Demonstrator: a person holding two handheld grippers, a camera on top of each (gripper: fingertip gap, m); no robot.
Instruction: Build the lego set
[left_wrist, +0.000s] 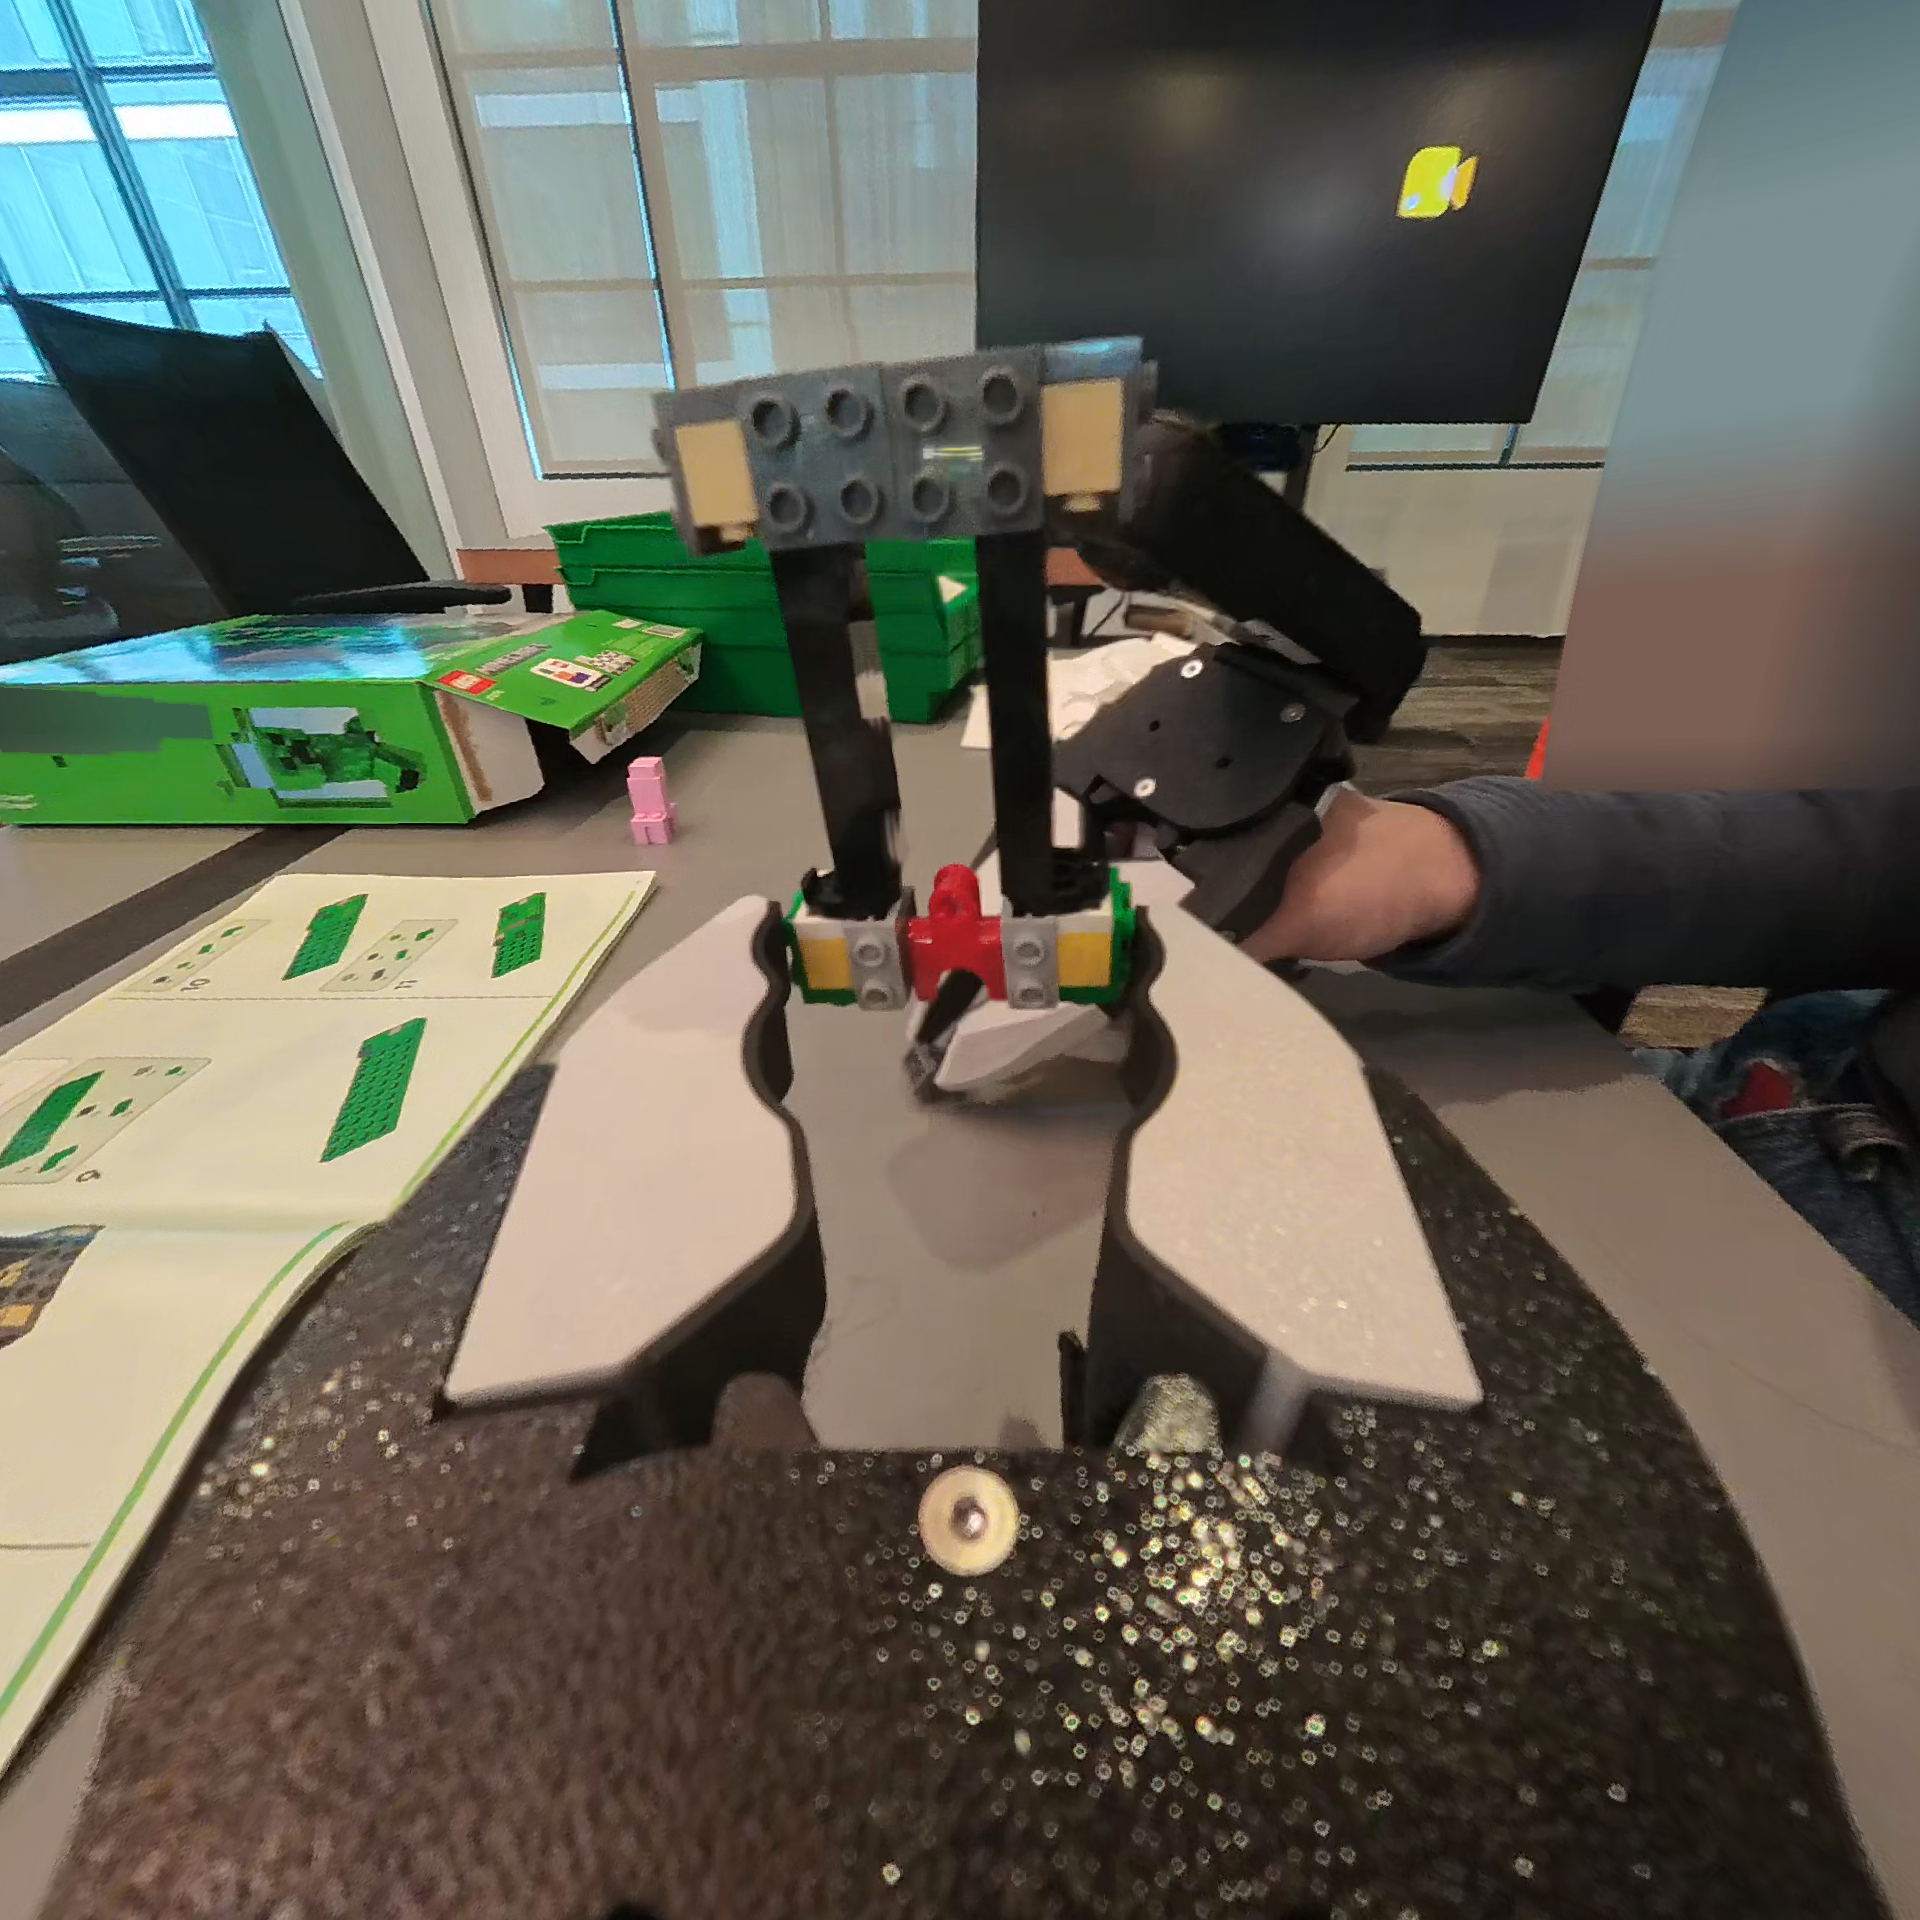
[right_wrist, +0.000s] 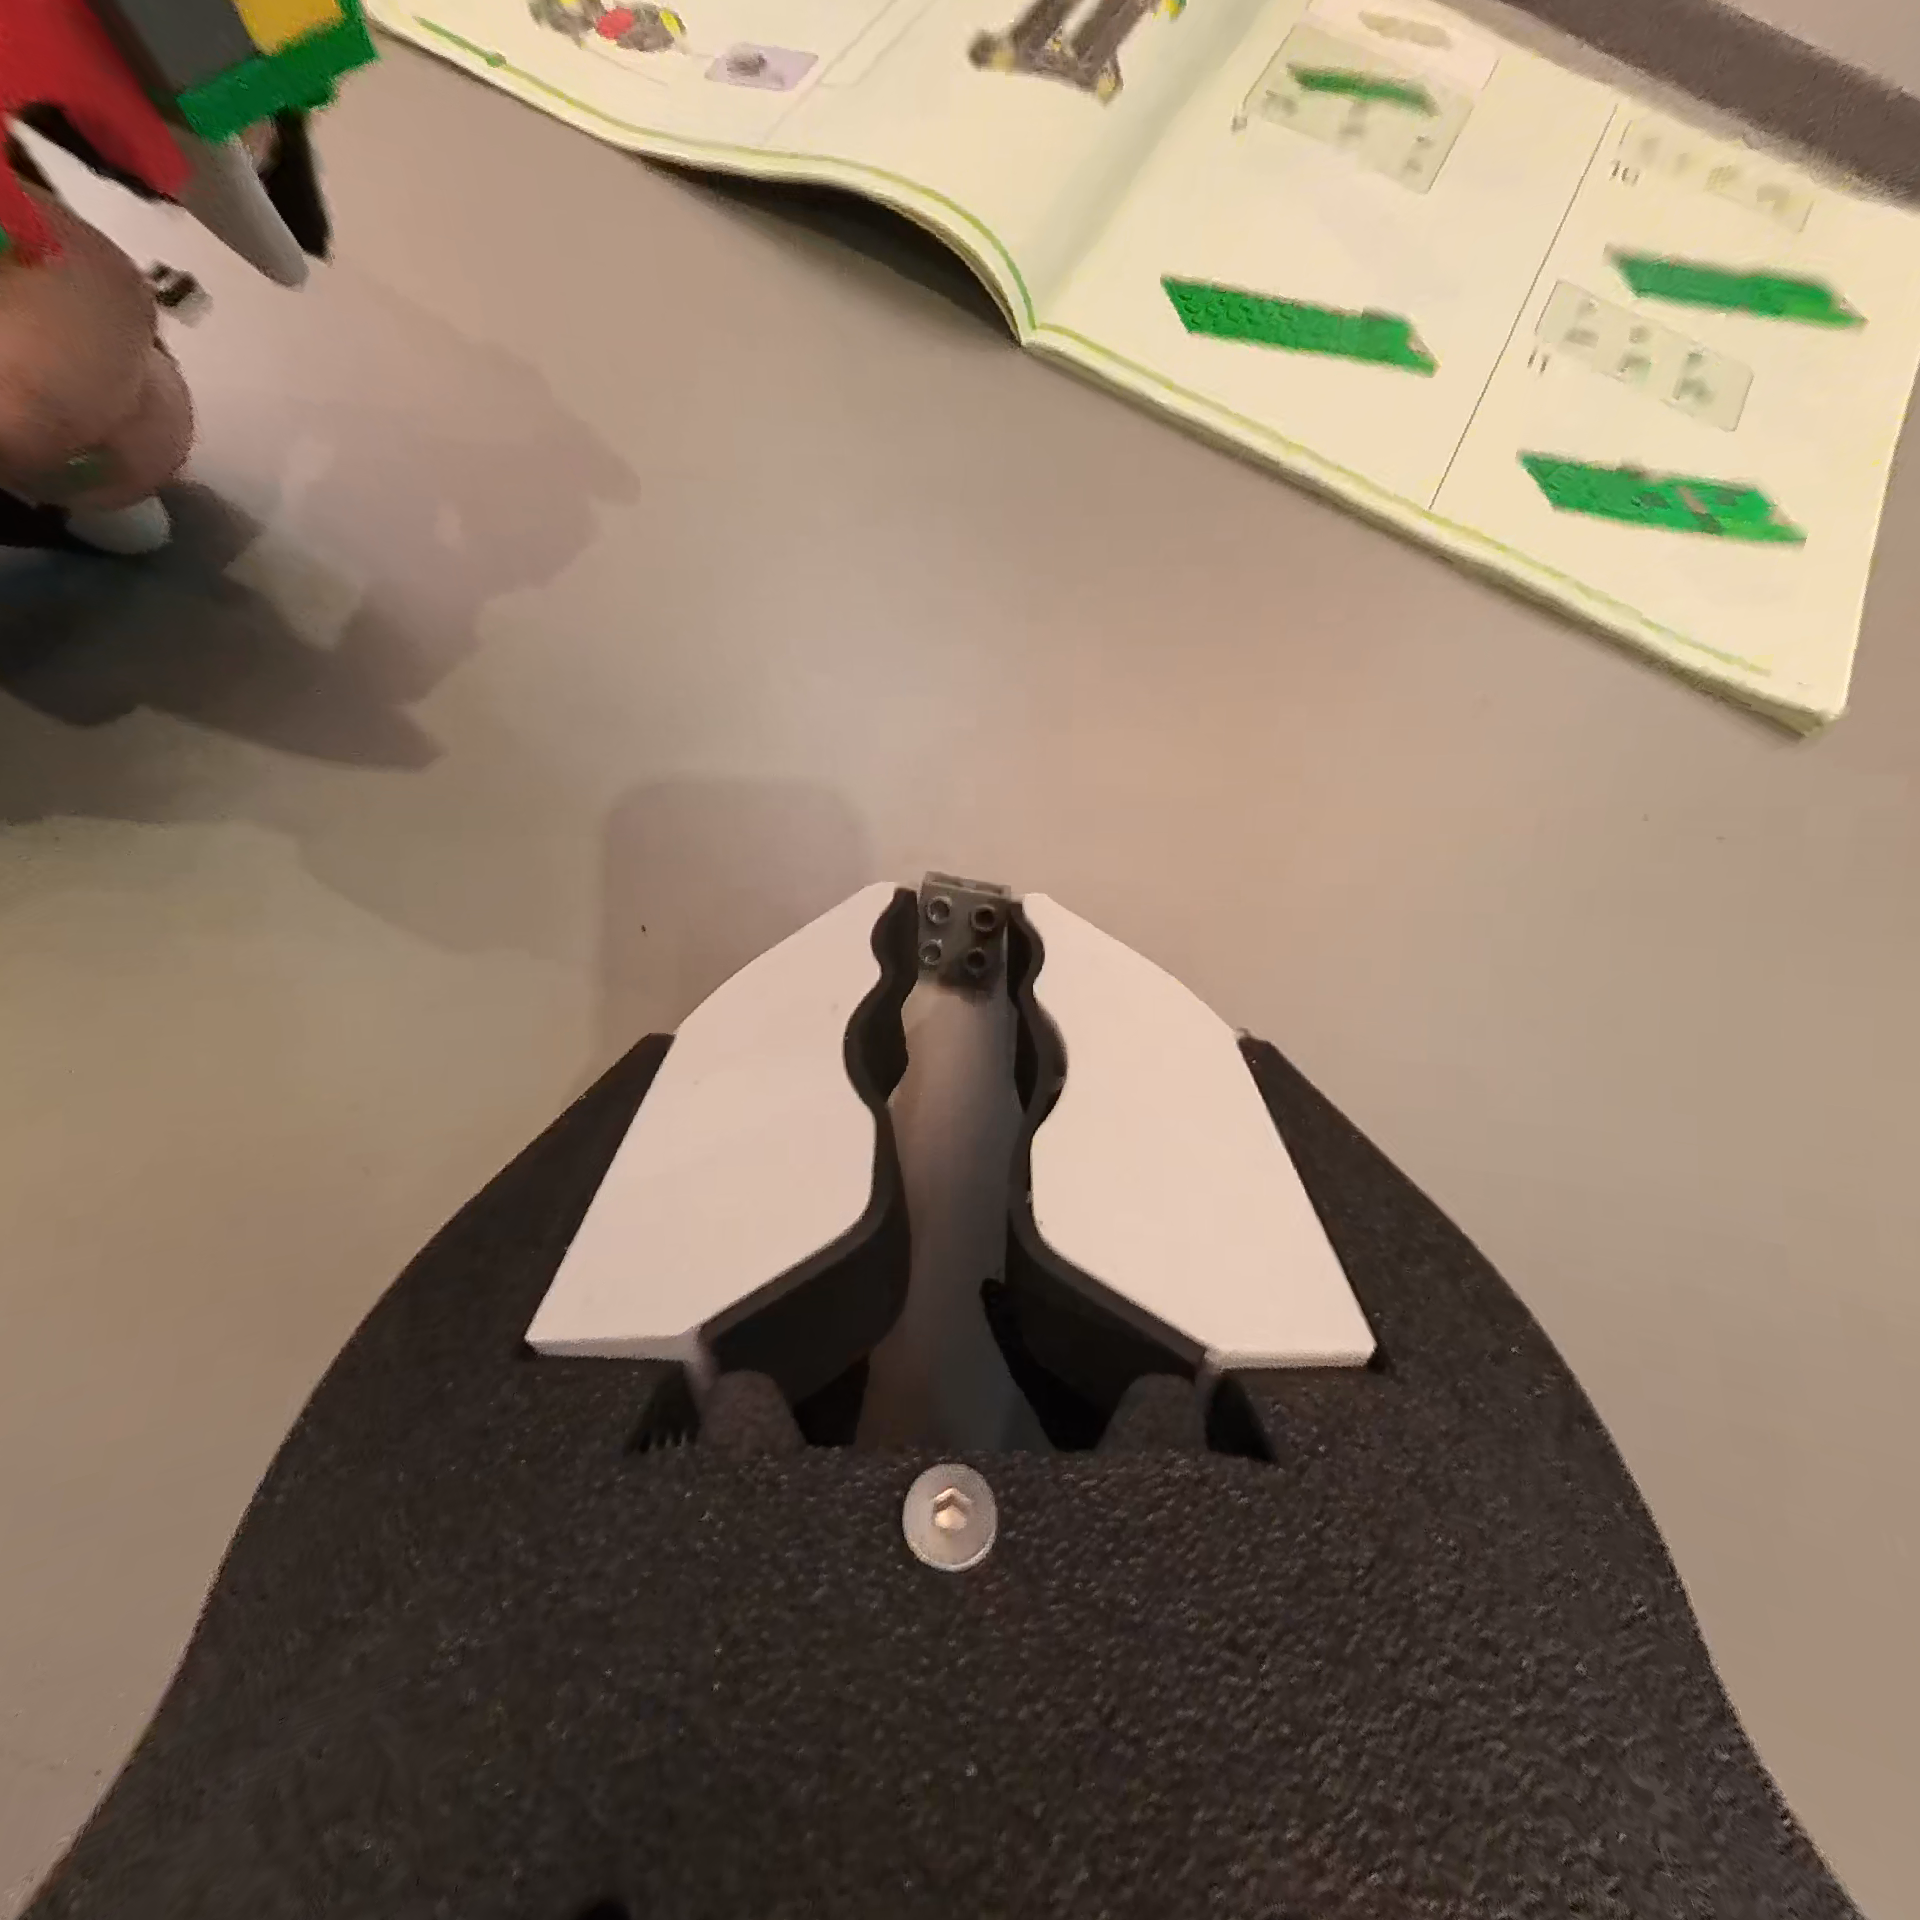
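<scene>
My left gripper (left_wrist: 956, 971) is shut on the base of the lego build (left_wrist: 951, 665) and holds it upright above the grey table (left_wrist: 966, 1195). The base is green, white, yellow and grey with a red piece in the middle. Two black pillars carry a dark grey studded plate (left_wrist: 894, 447) with tan ends. My right gripper (right_wrist: 962, 906) is shut on a small dark grey 2x2 plate (right_wrist: 964, 940) just above the table. In the left wrist view the right gripper (left_wrist: 997, 1049) sits low behind the build's base. The build's base (right_wrist: 260, 73) shows blurred in the right wrist view's top left corner.
An open instruction booklet (left_wrist: 260, 1060) (right_wrist: 1403, 260) lies at the left. Behind it are a green set box (left_wrist: 260, 717), a pink figure (left_wrist: 651, 800) and stacked green bins (left_wrist: 727, 613). A dark monitor (left_wrist: 1299, 187) stands behind. A person's hand (left_wrist: 1371, 883) holds the right gripper. The gap from one gripper's tips to the other's is roughly 11 cm.
</scene>
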